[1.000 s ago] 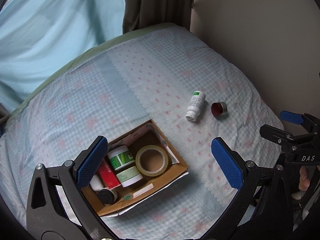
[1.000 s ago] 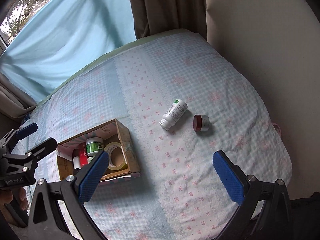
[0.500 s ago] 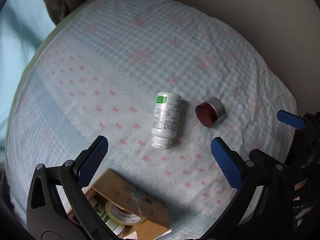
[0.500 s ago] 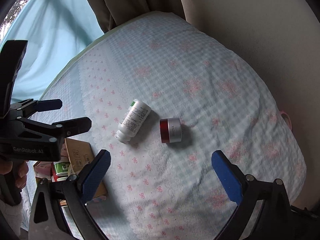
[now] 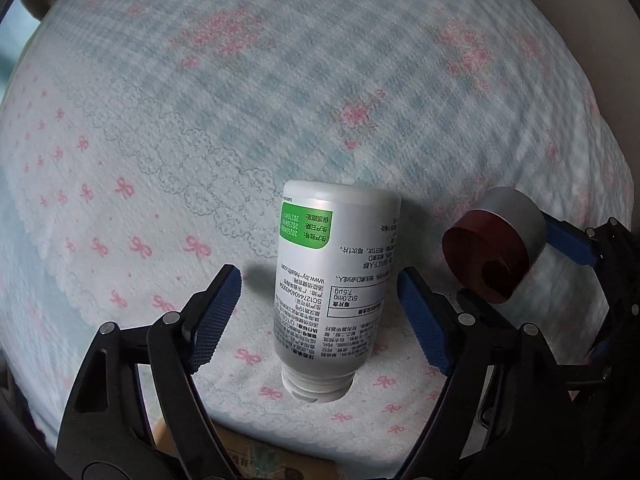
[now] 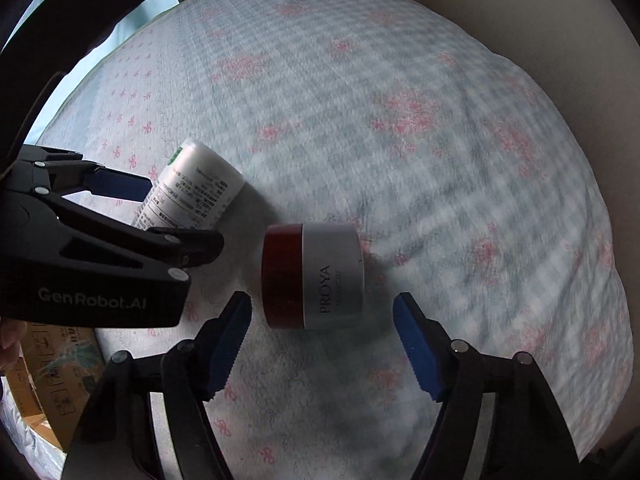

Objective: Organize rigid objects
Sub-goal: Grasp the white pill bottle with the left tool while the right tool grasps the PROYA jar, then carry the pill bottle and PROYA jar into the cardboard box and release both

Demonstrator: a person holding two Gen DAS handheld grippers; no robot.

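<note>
A white pill bottle (image 5: 334,280) with a green label lay on the bedspread (image 5: 240,100) between the spread left gripper (image 5: 320,312). Right of it, a red-and-silver PROYA jar (image 6: 314,280) lay between the spread right gripper (image 6: 322,344).

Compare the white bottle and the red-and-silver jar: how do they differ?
The white bottle is tall and slim with dense printed text and a green patch; the jar is short and squat, red and silver, marked PROYA. The bottle lies between the left gripper's open fingers, the jar between the right gripper's. Both lie on their sides on the bedspread, ungripped.
</note>
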